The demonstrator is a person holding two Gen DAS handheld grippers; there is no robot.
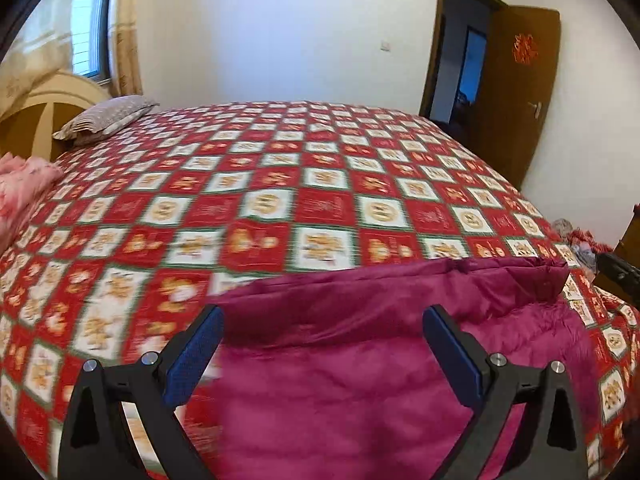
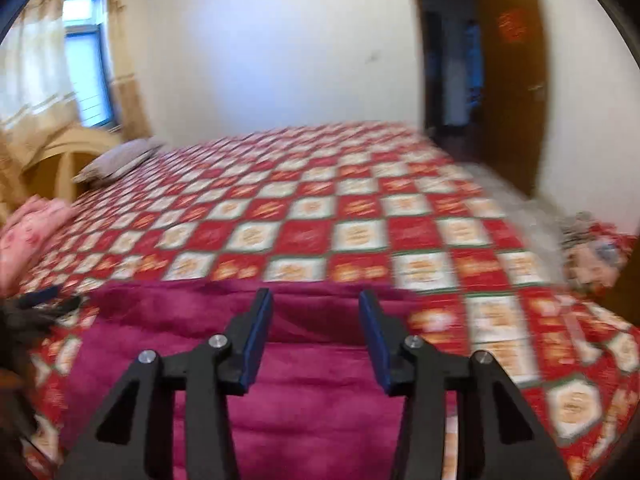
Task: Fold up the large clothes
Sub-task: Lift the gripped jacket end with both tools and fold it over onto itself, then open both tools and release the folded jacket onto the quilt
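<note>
- Magenta garment [image 1: 360, 360] is lying folded at the near edge of the bed [image 1: 280, 184], on the red checked bedspread.
- Left gripper [image 1: 324, 320] is hovering over it, jaws standing wide apart, gripping nothing.
- Right gripper [image 2: 316, 308] is hovering above the garment's far fold, jaws partly apart, nothing between them.
- Pillow [image 1: 108, 118] is sitting at the bed's far left corner.

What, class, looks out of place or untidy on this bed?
Nothing is damaged or spilled. The magenta garment lies at the near edge of the bed with its far edge doubled over, the fold line slightly uneven and puckered toward the right. A crumpled pink blanket is bunched at the left, beside the pillow.
</note>
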